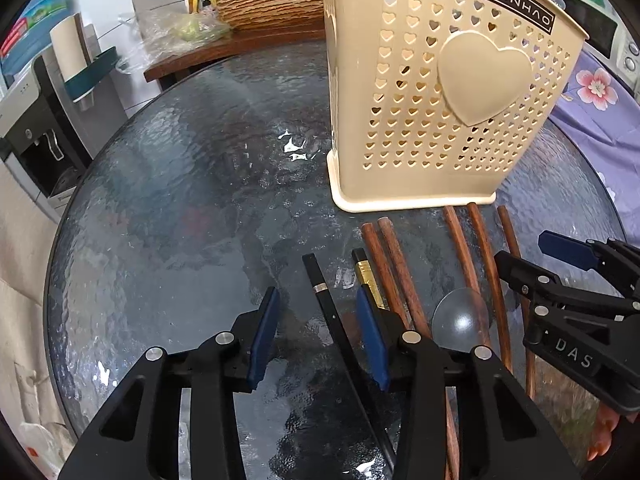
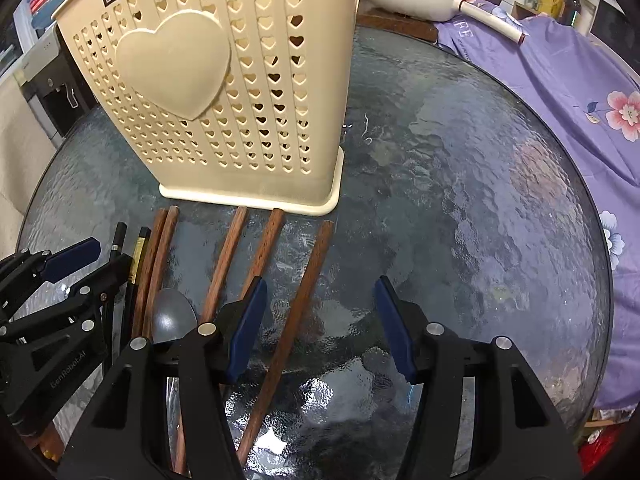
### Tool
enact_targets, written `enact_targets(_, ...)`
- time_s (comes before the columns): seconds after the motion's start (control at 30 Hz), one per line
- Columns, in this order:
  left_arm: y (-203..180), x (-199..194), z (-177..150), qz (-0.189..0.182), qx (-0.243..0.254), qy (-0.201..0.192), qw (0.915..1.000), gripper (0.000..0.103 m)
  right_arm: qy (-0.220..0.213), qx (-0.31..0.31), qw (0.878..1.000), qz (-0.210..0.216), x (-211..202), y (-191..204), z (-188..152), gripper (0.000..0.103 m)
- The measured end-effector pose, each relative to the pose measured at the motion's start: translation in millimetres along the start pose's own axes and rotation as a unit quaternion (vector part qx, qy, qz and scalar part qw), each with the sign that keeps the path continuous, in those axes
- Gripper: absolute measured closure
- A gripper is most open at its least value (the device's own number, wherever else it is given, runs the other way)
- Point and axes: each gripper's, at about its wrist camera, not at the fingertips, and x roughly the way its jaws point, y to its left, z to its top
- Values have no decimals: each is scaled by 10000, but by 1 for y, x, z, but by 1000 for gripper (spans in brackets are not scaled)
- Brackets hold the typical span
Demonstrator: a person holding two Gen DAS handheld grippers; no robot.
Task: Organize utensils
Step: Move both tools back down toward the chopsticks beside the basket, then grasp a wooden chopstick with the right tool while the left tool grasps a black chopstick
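Left wrist: black chopstick (image 1: 328,312) between open jaws

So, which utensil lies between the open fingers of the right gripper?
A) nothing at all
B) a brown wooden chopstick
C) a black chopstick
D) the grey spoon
B: in the right wrist view, a brown wooden chopstick runs along the glass table between the blue pads of the right gripper, which stand apart from it.

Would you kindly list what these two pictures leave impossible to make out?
- Inside of the cream heart-perforated plastic holder: both views, top cut off by the frame edge.
- Grey spoon handle: both views, hidden under the gripper.
- Near ends of the brown wooden chopsticks: hidden by the grippers.
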Motion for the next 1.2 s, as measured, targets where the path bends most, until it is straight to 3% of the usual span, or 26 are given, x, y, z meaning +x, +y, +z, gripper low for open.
enact_targets(0.23,-11,-3,-5,21,54,-40,10000,80,-82,13,10000,-35,-4,6,-4,68)
enact_targets(0.3,-14,-3,-5,11,59,-31,10000,86,-70,22,10000,11,-6,7,-4,87)
enact_targets(0.87,-18,-6,-9,40,-174,-78,9998,96,-139,239,9996,48,-6,0,-5,95)
enact_targets(1.2,1,-14,-15,-370,-601,-159,9974,96,-267,595,9955,682,-11,-19,-12,95)
